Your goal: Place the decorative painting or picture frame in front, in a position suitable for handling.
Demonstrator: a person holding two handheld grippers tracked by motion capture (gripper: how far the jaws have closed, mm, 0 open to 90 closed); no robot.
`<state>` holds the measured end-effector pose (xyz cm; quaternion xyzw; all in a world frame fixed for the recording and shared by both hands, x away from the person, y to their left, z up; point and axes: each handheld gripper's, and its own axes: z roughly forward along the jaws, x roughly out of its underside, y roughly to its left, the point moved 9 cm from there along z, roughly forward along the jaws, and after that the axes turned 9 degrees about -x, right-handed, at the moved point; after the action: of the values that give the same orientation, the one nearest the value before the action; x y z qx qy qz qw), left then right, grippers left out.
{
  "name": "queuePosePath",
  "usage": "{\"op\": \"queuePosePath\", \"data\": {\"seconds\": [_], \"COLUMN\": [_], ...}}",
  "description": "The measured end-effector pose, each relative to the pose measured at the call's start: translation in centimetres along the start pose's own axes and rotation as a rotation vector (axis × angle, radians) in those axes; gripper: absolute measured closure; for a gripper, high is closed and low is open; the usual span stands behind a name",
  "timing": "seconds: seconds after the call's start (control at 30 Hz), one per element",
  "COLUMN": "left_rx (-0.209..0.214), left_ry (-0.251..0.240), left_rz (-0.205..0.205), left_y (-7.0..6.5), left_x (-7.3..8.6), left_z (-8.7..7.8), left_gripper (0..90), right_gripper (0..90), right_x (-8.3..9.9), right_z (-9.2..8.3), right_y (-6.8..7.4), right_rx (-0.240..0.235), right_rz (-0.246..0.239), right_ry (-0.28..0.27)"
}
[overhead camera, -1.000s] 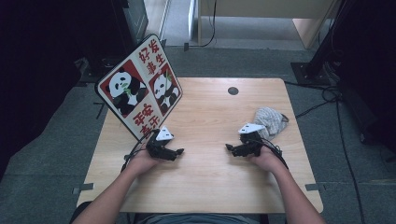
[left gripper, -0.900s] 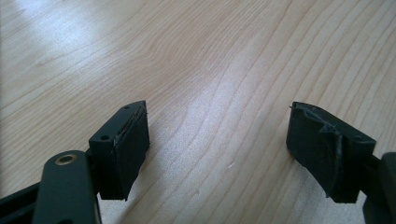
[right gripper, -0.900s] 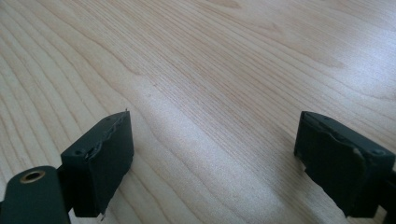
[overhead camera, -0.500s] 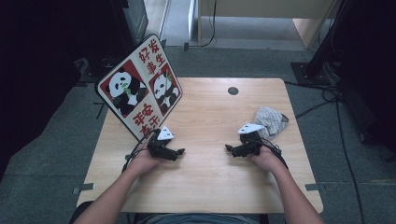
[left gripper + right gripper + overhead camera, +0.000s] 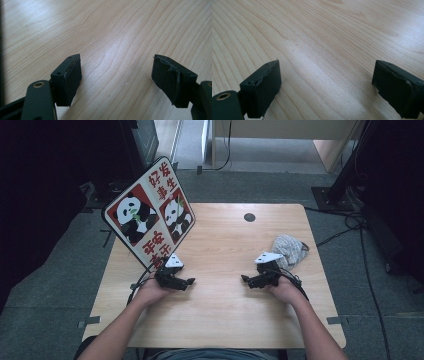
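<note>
Wooden table (image 5: 220, 245) carries both grippers near its front edge, jaws pointing at each other. The left gripper (image 5: 189, 281), jaws wide with nothing between them (they have just been closing a little), lies beside the panda sign (image 5: 150, 212). The right gripper (image 5: 245, 279), open and empty, lies near the grey cloth (image 5: 290, 250) at the right edge.

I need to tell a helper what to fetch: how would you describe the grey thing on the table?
On the wooden table, look to its right edge, just beyond the right gripper. The crumpled grey cloth lies there, soft and knitted-looking, unlike the stiff panda sign opposite.
</note>
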<state>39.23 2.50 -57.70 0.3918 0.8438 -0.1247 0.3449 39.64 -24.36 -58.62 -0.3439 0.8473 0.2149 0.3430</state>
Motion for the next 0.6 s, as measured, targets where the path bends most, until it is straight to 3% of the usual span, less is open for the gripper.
{"op": "queuePosePath", "data": {"seconds": [0.2,0.3,0.4,0.6], "left_rx": [0.018,0.033,0.029,0.051], "left_ry": [-0.027,-0.033,-0.034,-0.05], "left_rz": [0.023,0.026,0.048,0.054], "left_y": [-0.2,-0.2,-0.3,-0.4], "left_x": [-0.8,-1.1,-1.3,-1.8], "left_z": [-1.1,-1.6,-2.1,-3.3], "left_gripper": [23.6,29.8,30.5,33.4], "right_gripper": [8.3,8.3,8.3,8.3], "right_x": [0.0,0.1,0.1,0.1], "right_z": [0.0,-0.1,-0.1,-0.1], "right_y": [0.0,0.0,0.0,0.0], "right_rx": [0.004,0.005,0.007,0.007], "right_rz": [0.005,0.009,0.01,0.01], "right_ry": [0.001,0.001,0.001,-0.001]}}
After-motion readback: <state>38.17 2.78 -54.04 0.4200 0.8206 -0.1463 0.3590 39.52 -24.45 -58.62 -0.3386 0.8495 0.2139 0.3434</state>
